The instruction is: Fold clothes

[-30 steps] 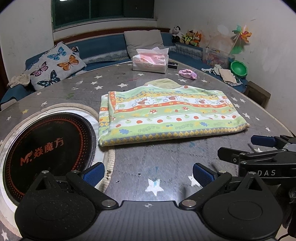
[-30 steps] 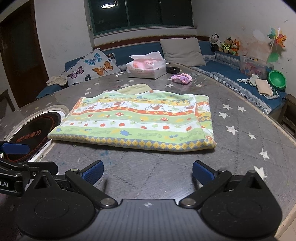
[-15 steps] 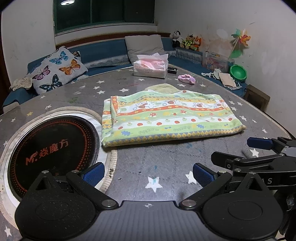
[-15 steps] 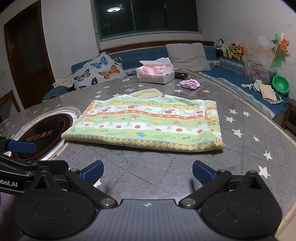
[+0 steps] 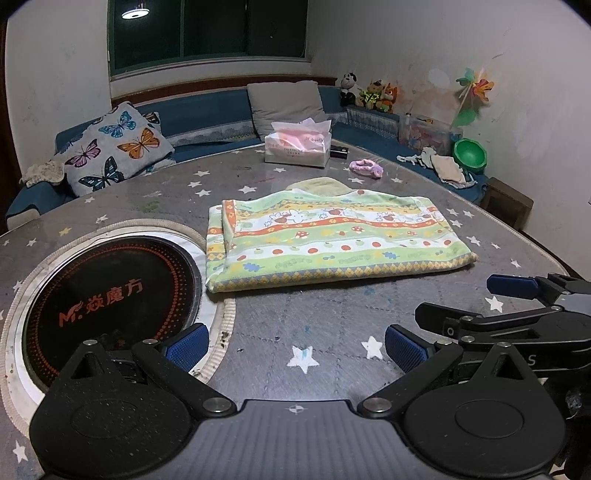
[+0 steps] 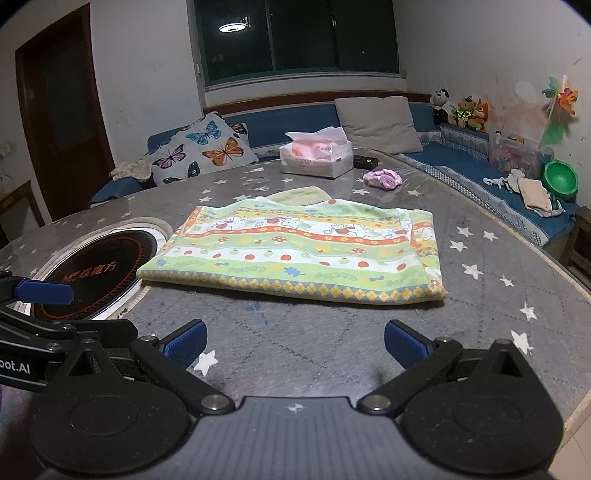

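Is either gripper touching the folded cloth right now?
No. Both the left gripper and right gripper sit open, short of the folded cloth.

The room is dim and lit from overhead by a round ceiling lamp, seen only as a bright reflection in the dark window (image 5: 207, 33). Colours lean cool and muddy, with grain in the darker parts. The glossy table (image 6: 491, 258) shows soft pale glare near its far edge. Shadows are faint and short. Fisheye bending curves walls and table rim, and black vignetting fills the corners. Focus is fairly sharp throughout
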`<state>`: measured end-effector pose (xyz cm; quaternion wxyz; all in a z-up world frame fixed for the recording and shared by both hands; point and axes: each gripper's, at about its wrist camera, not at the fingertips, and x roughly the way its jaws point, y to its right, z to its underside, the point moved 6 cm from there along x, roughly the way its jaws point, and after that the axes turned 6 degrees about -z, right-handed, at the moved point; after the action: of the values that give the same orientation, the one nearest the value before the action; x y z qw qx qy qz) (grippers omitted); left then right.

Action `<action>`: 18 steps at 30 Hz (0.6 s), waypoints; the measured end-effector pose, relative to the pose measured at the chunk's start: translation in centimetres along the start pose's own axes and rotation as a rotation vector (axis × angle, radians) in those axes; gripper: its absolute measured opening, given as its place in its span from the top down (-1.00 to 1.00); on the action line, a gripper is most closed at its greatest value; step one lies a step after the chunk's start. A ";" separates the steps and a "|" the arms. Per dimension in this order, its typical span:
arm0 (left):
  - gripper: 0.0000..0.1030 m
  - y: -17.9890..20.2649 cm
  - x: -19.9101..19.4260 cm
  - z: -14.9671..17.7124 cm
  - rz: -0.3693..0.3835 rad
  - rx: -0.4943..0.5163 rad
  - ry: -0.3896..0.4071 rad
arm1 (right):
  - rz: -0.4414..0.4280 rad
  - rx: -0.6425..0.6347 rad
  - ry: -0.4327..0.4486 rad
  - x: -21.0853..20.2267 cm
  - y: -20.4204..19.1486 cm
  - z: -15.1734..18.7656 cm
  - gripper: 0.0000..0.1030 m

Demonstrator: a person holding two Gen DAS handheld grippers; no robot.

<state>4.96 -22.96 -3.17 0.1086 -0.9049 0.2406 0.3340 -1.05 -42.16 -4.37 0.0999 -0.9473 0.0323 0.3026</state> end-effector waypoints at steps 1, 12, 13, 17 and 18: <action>-1.00 0.0 -0.1 0.0 -0.003 0.000 0.000 | -0.001 -0.001 0.001 -0.1 -0.1 0.0 -1.00; -1.00 -0.4 -0.2 0.2 -0.013 -0.012 -0.003 | -0.008 -0.007 0.008 -0.3 -0.4 0.0 -1.00; -1.00 -0.4 -0.2 0.2 -0.014 -0.012 -0.003 | -0.008 -0.006 0.008 -0.3 -0.4 0.0 -1.00; -1.00 -0.4 0.1 0.1 -0.014 -0.010 -0.006 | -0.008 -0.002 0.006 -0.1 -0.3 -0.1 -1.00; -1.00 -0.4 0.1 0.0 -0.013 -0.009 -0.007 | -0.008 -0.001 0.005 0.0 -0.2 -0.1 -1.00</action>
<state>5.22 -22.69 -3.28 0.1077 -0.9058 0.2326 0.3374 -0.95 -41.97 -4.27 0.1004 -0.9482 0.0287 0.3000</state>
